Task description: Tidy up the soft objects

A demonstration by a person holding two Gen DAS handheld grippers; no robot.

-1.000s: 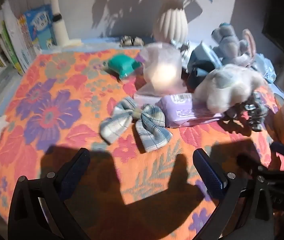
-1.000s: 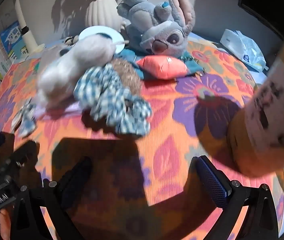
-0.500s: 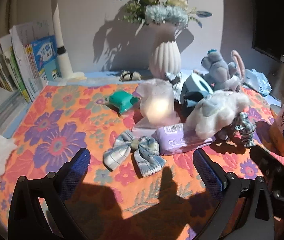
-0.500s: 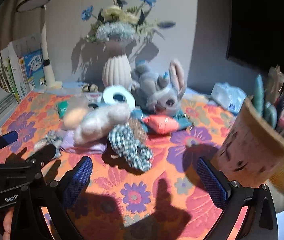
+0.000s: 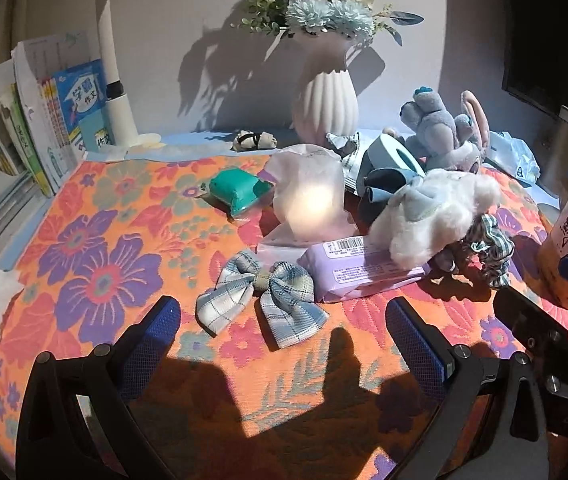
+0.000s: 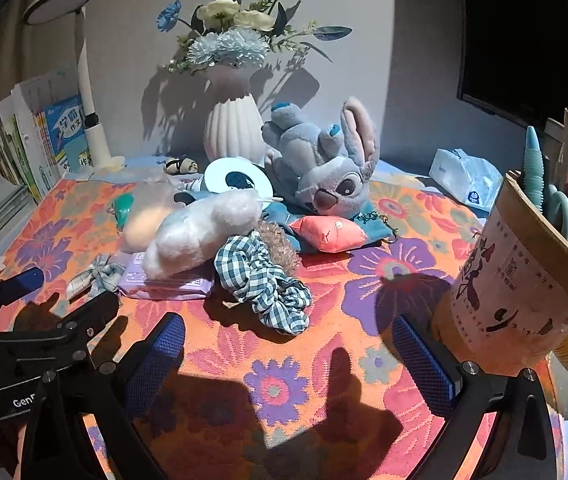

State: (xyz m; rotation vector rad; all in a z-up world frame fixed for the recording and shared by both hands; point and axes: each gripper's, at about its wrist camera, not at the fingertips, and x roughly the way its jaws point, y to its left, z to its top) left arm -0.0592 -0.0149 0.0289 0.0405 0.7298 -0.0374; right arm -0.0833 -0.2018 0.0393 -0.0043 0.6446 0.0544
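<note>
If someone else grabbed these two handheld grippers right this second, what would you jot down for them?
Left gripper: open, empty, above the cloth in front of the plaid bow.
Right gripper: open, empty, in front of the checked scrunchie.
Soft things lie in a loose heap mid-table: white fluffy plush on the purple wipes pack, grey plush toy behind, coral pouch beside it.
Done: nothing sorted that I can see.
Left: everything.

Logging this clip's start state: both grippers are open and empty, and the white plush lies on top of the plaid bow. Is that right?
Not quite. The white plush lies on the purple wipes pack, not on the plaid bow, which sits by itself on the cloth beside the pack, as the left wrist view shows. The left gripper and right gripper are indeed open and empty.
</note>
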